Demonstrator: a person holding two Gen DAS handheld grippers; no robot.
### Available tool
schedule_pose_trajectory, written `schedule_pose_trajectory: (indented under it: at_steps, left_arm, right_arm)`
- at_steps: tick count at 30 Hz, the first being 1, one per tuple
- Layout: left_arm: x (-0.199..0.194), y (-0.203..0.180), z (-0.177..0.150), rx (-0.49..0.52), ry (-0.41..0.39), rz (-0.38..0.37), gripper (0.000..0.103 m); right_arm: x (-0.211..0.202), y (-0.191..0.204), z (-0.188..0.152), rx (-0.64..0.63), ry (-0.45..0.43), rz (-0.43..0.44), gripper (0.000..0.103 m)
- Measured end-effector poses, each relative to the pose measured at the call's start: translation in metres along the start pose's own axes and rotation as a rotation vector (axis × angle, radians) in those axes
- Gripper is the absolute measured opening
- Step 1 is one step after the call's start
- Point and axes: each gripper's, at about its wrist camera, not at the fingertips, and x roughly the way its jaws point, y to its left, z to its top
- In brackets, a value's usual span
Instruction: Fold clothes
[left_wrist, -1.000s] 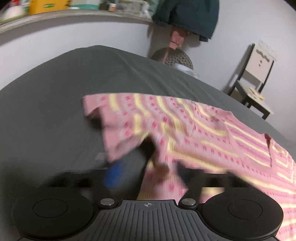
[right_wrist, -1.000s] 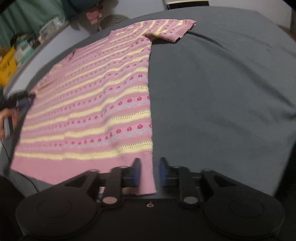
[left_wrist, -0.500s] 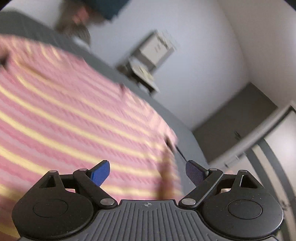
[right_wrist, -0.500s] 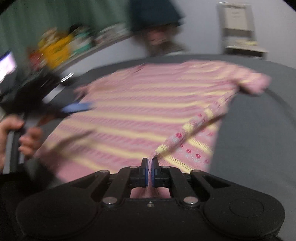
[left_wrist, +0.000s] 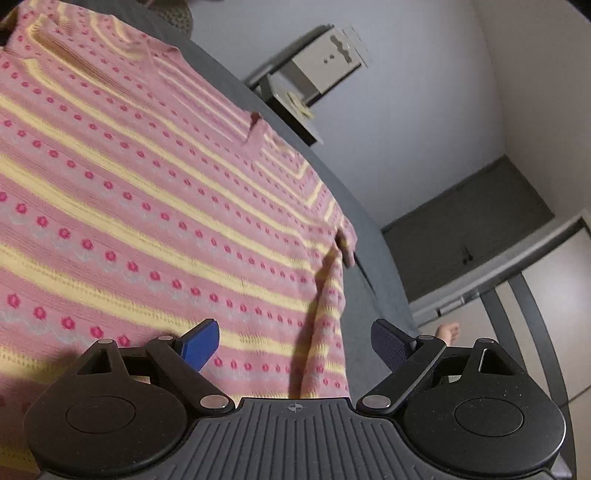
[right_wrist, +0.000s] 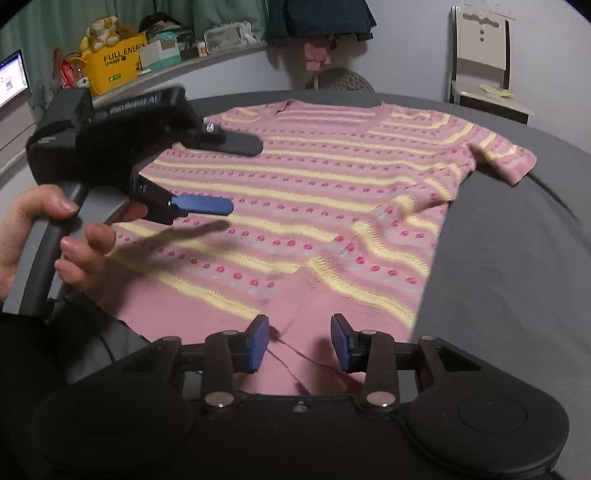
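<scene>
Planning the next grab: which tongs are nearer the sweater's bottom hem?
Right. The right tongs sit open right over the sweater hem, which lies between the fingers. The left tongs hover open farther up, over the sweater's left side.

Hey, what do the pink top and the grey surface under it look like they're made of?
Top: looks like a soft matte knit, given its openwork yellow stripes and ribbed hem. Grey surface: apparently smooth woven fabric, probably a sheet, since it dimples and creases softly.
</scene>
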Motion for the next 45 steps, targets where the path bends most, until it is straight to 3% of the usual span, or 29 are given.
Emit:
schedule_pose_trajectory:
  at_steps: [5, 7, 8, 9, 14, 17, 22, 25, 27, 38, 42, 45]
  left_arm:
    - [-0.001, 0.014, -0.001, -0.077, -0.021, -0.026, 0.09]
    - [0.0, 0.017, -0.001, -0.093, -0.028, -0.037, 0.09]
    - [0.001, 0.017, -0.001, -0.097, -0.032, -0.039, 0.09]
    - [0.002, 0.018, -0.001, -0.102, -0.035, -0.042, 0.09]
    - [0.002, 0.021, -0.002, -0.135, -0.057, -0.076, 0.09]
    - [0.003, 0.02, 0.001, -0.152, -0.07, -0.091, 0.09]
    - [0.002, 0.019, 0.001, -0.161, -0.068, -0.106, 0.09]
    - [0.004, 0.019, 0.0, -0.158, -0.059, -0.104, 0.09]
    - [0.006, 0.018, 0.0, -0.151, -0.053, -0.1, 0.09]
    - [0.005, 0.015, 0.009, -0.092, -0.043, -0.053, 0.09]
    - [0.001, 0.018, 0.009, -0.098, -0.044, -0.047, 0.09]
    - [0.001, 0.016, 0.01, -0.087, -0.04, -0.028, 0.09]
  right_arm:
    - [0.019, 0.014, 0.01, 0.015, -0.024, -0.119, 0.049]
    - [0.03, 0.009, 0.012, 0.059, -0.007, -0.122, 0.042]
    - [0.034, 0.006, 0.012, 0.092, 0.008, -0.111, 0.03]
    - [0.039, 0.003, 0.012, 0.125, 0.022, -0.099, 0.029]
    - [0.025, -0.002, 0.01, 0.21, -0.01, -0.04, 0.031]
    - [0.015, 0.0, 0.007, 0.218, -0.034, -0.055, 0.031]
    - [0.026, -0.003, 0.002, 0.236, 0.006, -0.06, 0.028]
    - [0.007, -0.013, 0.002, 0.256, -0.015, -0.076, 0.025]
    - [-0.005, -0.02, 0.002, 0.27, -0.028, -0.087, 0.009]
    - [-0.074, -0.061, 0.0, 0.345, -0.1, -0.156, 0.007]
    - [-0.083, -0.116, -0.016, 0.429, -0.001, -0.273, 0.006]
    - [-0.067, -0.138, -0.029, 0.506, 0.105, -0.247, 0.005]
